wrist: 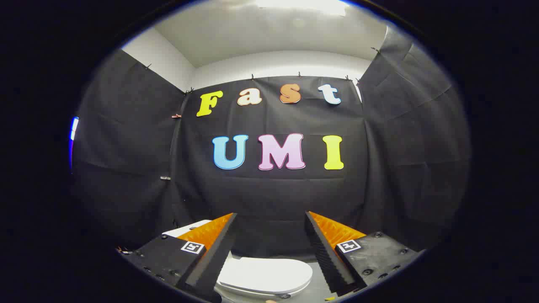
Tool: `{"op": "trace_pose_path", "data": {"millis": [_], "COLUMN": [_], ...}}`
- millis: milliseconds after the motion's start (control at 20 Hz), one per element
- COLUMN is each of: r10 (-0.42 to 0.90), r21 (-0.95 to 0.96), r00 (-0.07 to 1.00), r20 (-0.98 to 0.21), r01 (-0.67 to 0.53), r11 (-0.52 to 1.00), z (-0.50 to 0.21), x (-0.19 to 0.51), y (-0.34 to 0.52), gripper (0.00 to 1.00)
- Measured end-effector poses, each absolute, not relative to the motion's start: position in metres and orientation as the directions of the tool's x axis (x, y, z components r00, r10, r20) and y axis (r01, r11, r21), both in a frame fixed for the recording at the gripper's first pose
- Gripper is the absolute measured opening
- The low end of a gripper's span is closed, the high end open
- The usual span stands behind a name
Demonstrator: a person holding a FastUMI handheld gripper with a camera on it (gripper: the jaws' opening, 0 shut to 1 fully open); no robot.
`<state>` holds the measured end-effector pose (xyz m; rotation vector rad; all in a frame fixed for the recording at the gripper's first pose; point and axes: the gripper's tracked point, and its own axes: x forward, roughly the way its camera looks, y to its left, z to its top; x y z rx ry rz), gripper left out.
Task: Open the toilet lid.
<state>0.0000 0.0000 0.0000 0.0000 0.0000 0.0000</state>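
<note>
A white toilet lid (265, 274) lies flat and closed, low down between my two fingers and below them. The white tank (185, 229) peeks out behind the left finger. My gripper (270, 219) is open, its black ridged fingers with orange backs spread wide, holding nothing. The left fingertip (230, 219) and the right fingertip (310, 218) hang above the lid, apart from it. Much of the toilet's left side is hidden by the left finger.
Black cloth walls (273, 198) close the booth behind the toilet and on both sides. A grey floor (316, 290) shows beside the toilet bowl to the right. White ceiling with a light (299, 4) is overhead.
</note>
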Motion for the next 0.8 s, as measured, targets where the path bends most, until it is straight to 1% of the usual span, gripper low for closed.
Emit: {"op": "trace_pose_path", "data": {"millis": [150, 800], "r10": [0.002, -0.004], "r21": [-0.011, -0.012], "r00": [1.0, 1.0], "r20": [0.015, -0.002], "r01": [-0.002, 0.004], "r11": [1.0, 1.0], "z": [0.0022, -0.0037], "x": [-0.0032, -0.0015], "y": [0.0014, 0.0004], "gripper": [0.98, 0.98]}}
